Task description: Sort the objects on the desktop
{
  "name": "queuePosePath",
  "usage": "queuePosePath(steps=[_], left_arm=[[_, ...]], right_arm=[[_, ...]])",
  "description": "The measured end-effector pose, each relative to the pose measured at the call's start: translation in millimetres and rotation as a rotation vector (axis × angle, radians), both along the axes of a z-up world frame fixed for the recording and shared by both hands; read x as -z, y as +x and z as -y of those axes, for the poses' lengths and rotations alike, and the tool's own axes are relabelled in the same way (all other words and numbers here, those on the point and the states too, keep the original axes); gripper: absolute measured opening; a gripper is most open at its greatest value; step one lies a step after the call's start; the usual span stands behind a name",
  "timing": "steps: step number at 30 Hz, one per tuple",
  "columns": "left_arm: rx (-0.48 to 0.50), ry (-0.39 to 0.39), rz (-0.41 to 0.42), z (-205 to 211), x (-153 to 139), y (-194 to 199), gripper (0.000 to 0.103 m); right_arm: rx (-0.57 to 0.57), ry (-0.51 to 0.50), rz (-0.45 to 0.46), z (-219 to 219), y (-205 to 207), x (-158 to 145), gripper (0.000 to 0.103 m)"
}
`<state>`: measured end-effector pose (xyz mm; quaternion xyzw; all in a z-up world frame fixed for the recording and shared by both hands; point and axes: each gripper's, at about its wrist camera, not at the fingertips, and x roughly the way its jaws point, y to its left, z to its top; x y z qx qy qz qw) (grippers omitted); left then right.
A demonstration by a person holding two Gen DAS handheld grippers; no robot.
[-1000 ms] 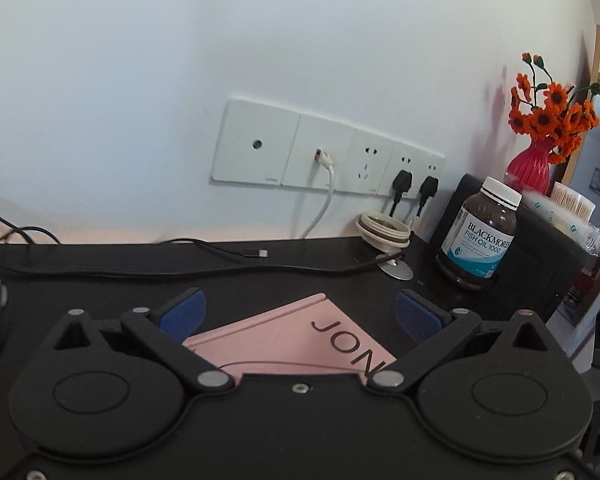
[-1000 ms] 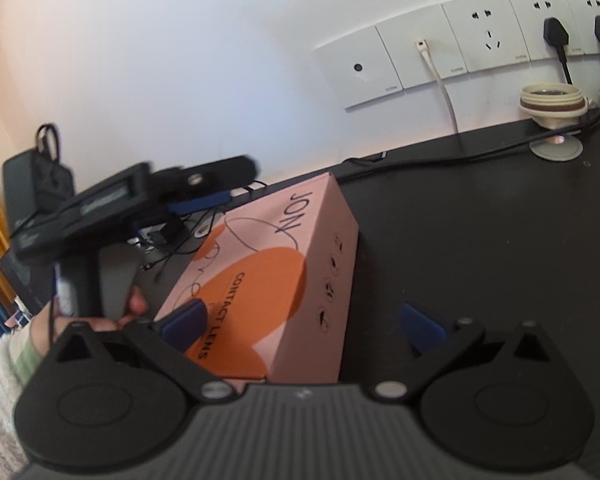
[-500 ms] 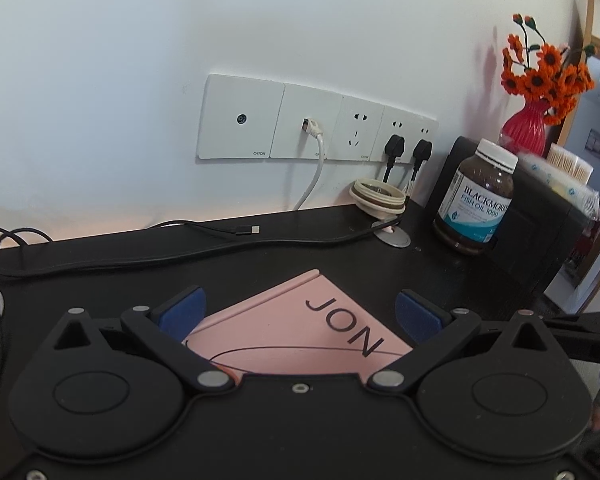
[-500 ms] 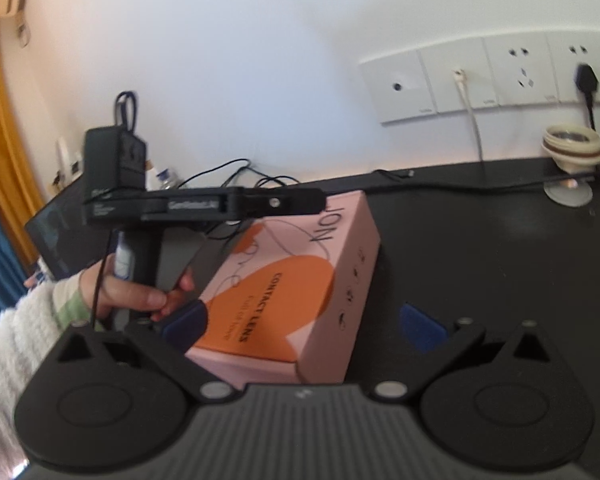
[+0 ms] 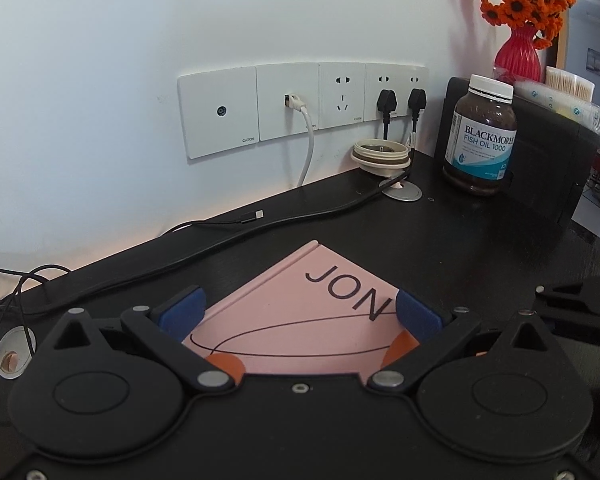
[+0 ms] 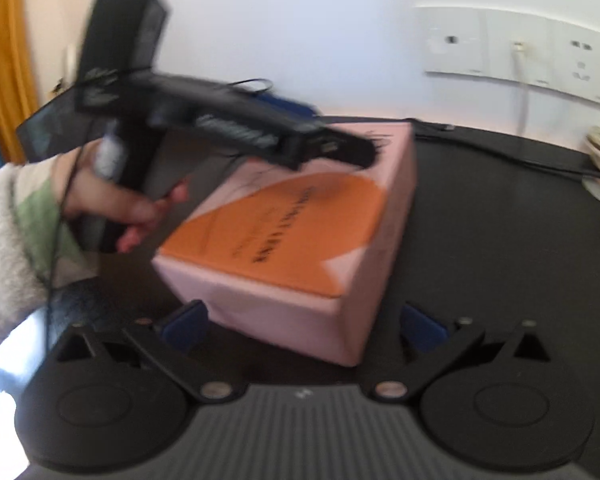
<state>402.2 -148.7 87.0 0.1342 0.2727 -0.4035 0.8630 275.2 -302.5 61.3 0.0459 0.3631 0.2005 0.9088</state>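
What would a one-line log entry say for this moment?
left gripper: open, jaws astride pink box | right gripper: open, facing box corner | box on desk

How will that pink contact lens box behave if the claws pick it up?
The pink box looks like stiff cardboard, probably light for its size. Flat and broad, it shouldn't roll or tip. Its smooth faces may slip between the left claw pads.

left hand-held gripper [image 5: 298, 312]: black body, blue pads; silver screws | sleeve [image 6: 16, 216]: fuzzy white, green stripe
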Motion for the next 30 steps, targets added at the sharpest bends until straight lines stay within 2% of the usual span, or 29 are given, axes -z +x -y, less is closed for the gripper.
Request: queuePosePath(steps=[10, 20, 24, 28, 30], left_arm=[[0.027, 0.02, -0.012, -4, -1, -12, 0.103], [0.061, 0.025, -0.016, -8, -3, -13, 0.103], [-0.019, -0.043, 0.033, -18, -7, -2, 0.103], [-0.075, -0.078, -0.025, -22, -3, 19, 0.103], [-0.086, -0.072, -0.007, -22, 1, 21, 0.103]], right_arm=[[0.013, 0.014, -0.001, 12, 5, 3, 0.102], [0.143, 0.002, 0.011, 31, 8, 3, 0.102], [0.049, 0.011, 0.019, 21, 0, 2, 0.102], [0.002, -0.011, 0.048, 2, -6, 3, 0.102], [0.009, -0.038, 0.062, -4, -4, 5, 0.102]])
